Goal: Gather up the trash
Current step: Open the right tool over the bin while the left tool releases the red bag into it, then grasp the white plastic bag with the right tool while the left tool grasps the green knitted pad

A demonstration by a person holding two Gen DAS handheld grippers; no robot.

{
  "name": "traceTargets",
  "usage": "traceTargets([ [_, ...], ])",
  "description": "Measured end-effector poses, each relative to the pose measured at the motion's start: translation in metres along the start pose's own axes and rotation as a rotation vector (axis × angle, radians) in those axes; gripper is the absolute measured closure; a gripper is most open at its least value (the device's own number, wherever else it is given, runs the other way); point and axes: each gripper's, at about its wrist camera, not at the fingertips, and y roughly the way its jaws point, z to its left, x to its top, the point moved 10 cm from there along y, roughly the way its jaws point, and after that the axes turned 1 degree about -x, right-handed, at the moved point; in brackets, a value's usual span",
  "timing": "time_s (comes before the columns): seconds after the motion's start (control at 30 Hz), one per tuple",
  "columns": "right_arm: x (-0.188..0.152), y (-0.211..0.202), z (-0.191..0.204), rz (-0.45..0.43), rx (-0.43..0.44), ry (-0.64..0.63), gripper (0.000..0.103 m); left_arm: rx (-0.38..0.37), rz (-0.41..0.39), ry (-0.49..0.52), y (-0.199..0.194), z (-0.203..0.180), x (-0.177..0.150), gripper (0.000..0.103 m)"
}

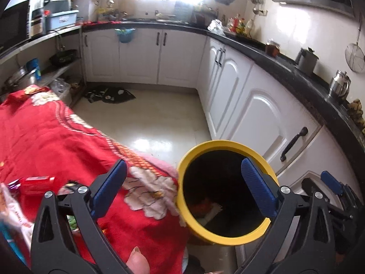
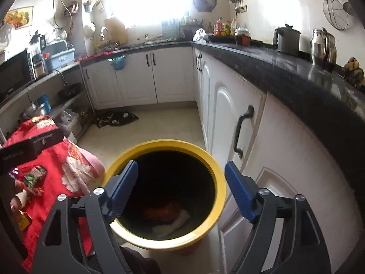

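Note:
A yellow-rimmed bin point(image 1: 228, 239) point(image 2: 164, 143) stands on the floor between the red-clothed table point(image 1: 57, 137) point(image 2: 54, 155) and the white cabinets. Orange and white trash point(image 1: 203, 204) point(image 2: 166, 210) lies at its dark bottom. My left gripper point(image 1: 182, 166) is open and empty, one finger over the table's corner, the other over the bin mouth. My right gripper point(image 2: 181, 164) is open and empty above the bin's opening. A red wrapper point(image 1: 36, 182) and a green patterned wrapper point(image 2: 34, 174) lie on the cloth.
White cabinet doors point(image 2: 228, 118) under a black counter point(image 2: 285, 75) run close along the bin's right. A dark cloth point(image 1: 109, 94) lies on the pale floor further back. Open shelves point(image 1: 57, 73) with pots stand beyond the table. A person's fingers point(image 2: 16, 196) show at the left edge.

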Motion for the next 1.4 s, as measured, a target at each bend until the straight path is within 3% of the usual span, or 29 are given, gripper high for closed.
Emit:
traceTargets([
  [0.6, 0.031, -0.064, 0.097, -0.106, 0.186, -0.081, 0.018, 0.116, -0.155, -0.110, -0.104, 0.087, 0.006, 0.011],
  [1.4, 0.028, -0.106, 0.217, -0.135, 0.397, -0.224, 0.014, 0.276, -0.249, -0.238, -0.191, 0.194, -0.006, 0.011],
])
